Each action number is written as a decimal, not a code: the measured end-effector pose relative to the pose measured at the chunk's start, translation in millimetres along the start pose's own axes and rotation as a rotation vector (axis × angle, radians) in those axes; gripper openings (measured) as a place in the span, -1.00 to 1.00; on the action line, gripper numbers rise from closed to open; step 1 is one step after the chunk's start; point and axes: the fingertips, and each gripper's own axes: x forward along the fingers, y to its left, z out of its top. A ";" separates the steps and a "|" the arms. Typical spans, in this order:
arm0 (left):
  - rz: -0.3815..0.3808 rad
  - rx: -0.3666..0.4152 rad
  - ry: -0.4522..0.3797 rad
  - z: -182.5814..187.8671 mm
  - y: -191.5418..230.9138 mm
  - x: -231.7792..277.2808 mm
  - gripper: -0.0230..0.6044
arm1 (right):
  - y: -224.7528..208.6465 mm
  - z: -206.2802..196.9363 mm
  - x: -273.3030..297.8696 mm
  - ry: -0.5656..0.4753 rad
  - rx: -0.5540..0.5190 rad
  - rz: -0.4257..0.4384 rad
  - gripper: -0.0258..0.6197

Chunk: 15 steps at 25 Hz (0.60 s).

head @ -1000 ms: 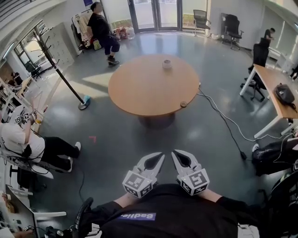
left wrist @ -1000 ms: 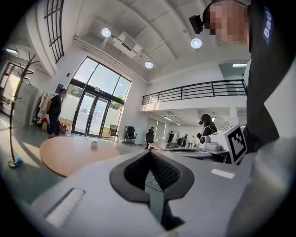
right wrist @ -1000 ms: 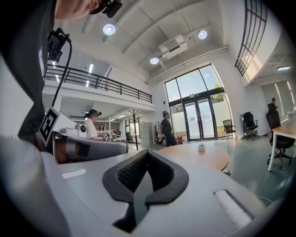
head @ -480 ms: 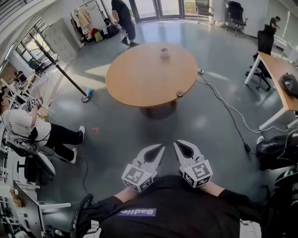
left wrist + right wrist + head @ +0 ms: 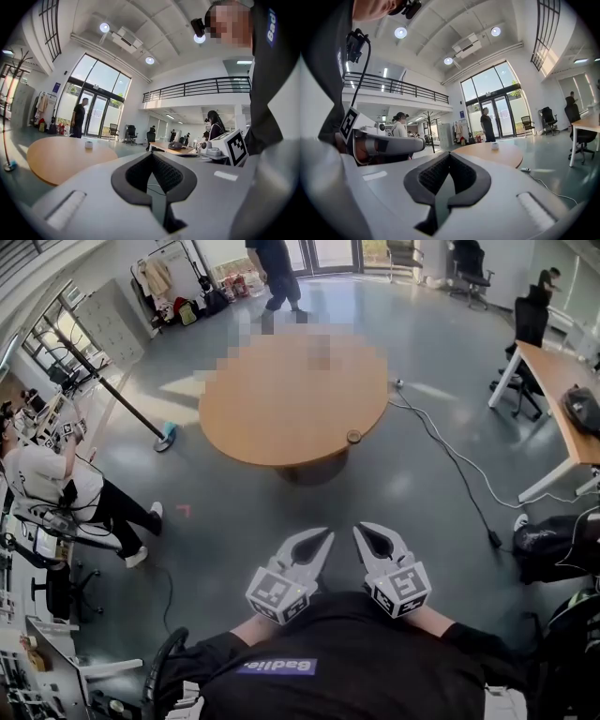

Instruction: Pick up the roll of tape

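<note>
The roll of tape (image 5: 88, 145) is a small white ring on the far side of the round wooden table (image 5: 281, 418); it also shows in the right gripper view as the tape (image 5: 495, 146). In the head view a mosaic patch covers that part of the table. My left gripper (image 5: 320, 538) and right gripper (image 5: 367, 532) are held side by side in front of my chest, well short of the table. Both point level toward it. Each is shut with nothing between its jaws, as the left gripper (image 5: 152, 154) and right gripper (image 5: 449, 154) views show.
A small dark disc (image 5: 353, 437) lies at the table's near right edge. A cable (image 5: 450, 465) runs across the floor on the right toward a desk (image 5: 553, 399). A person (image 5: 277, 268) walks beyond the table; another sits at left (image 5: 47, 493) by a slanted pole (image 5: 112, 381).
The table has drawn a little nearer and shifted left in the head view. The walking person has crossed to the right behind it. Both grippers stay shut, side by side.
</note>
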 end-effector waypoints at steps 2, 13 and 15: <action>-0.028 -0.003 -0.007 2.2 18.4 13.3 -0.87 | -13.2 -0.2 17.0 0.007 0.001 -0.030 -0.91; -0.134 -0.009 -0.051 49.7 192.9 86.2 -0.86 | -79.6 27.9 187.0 0.035 0.018 -0.159 -0.91; -0.147 -0.001 -0.050 61.3 228.4 90.9 -0.87 | -85.2 34.1 220.0 0.044 0.023 -0.185 -0.91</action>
